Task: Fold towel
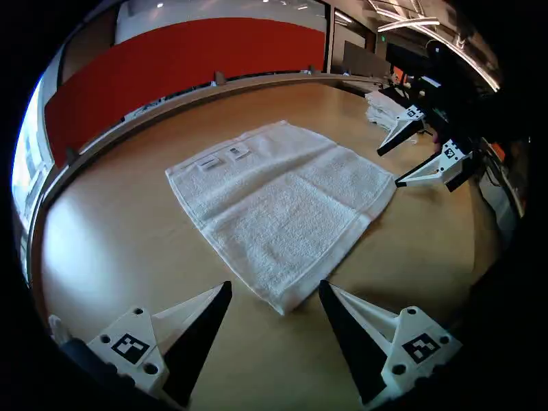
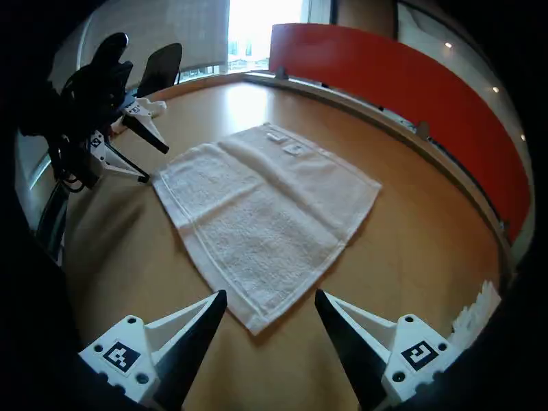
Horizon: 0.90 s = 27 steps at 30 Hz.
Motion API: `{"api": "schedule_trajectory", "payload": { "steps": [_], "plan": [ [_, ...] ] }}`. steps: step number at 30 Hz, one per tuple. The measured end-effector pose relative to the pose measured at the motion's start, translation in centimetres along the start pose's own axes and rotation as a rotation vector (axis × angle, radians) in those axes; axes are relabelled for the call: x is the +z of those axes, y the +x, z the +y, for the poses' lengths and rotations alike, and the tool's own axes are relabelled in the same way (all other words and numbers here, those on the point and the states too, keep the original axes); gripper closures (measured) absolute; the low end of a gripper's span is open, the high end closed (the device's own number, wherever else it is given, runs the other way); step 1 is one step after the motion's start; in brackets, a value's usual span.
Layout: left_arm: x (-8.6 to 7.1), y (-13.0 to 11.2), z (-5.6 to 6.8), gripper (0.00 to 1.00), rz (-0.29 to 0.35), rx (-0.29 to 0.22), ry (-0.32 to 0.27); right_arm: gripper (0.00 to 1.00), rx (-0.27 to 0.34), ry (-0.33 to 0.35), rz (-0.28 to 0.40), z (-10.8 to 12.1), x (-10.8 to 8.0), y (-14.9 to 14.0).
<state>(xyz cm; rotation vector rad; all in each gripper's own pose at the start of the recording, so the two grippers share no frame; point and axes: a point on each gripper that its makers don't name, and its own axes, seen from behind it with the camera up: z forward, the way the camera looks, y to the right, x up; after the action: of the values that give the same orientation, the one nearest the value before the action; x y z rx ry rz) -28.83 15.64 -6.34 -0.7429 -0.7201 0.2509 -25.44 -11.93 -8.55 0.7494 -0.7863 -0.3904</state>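
The left gripper [image 1: 275, 286] hovers low over the table with its fingers spread apart, holding nothing. One corner of the towel [image 1: 281, 198] sits just ahead of the gap between them. The right gripper [image 2: 269, 296] is the same: fingers wide, empty, with the next corner along lying just ahead of its gap. Seen from the other side, each tool points its open tips at its own corner: the right gripper [image 1: 388, 168] at the towel's right-hand corner, the left gripper [image 2: 156, 164] at the corner on the left of the right gripper view.

That pairing looks deliberate. The two corners end one edge, so pinching both would let the whole edge lift evenly and carry over to the far side, where two small labels [image 1: 222, 157] are sewn. No fold from here has begun, I judge, and whether the cloth is already doubled I cannot tell.

The white towel [image 2: 264, 205] lies flat and smooth near the middle of the wooden table [image 1: 109, 226], set cornerwise to both tools. A small pile of white cloths [image 1: 383, 109] waits at the far right, and a long red panel [image 1: 185, 61] runs behind the table's far rim.
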Motion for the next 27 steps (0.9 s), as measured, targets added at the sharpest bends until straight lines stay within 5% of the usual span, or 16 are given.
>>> {"api": "schedule_trajectory", "payload": {
  "steps": [17,27],
  "plan": [
    [1.2,-0.9,0.1,0.06,-0.038,-0.010,-0.010,0.02,0.014,0.029,-0.024,-0.2,0.7,-1.1],
    [1.3,-1.1,0.1,0.06,-0.048,0.018,-0.007,0.11,0.016,0.051,-0.019,-0.7,0.6,-1.4]
  ]
}}
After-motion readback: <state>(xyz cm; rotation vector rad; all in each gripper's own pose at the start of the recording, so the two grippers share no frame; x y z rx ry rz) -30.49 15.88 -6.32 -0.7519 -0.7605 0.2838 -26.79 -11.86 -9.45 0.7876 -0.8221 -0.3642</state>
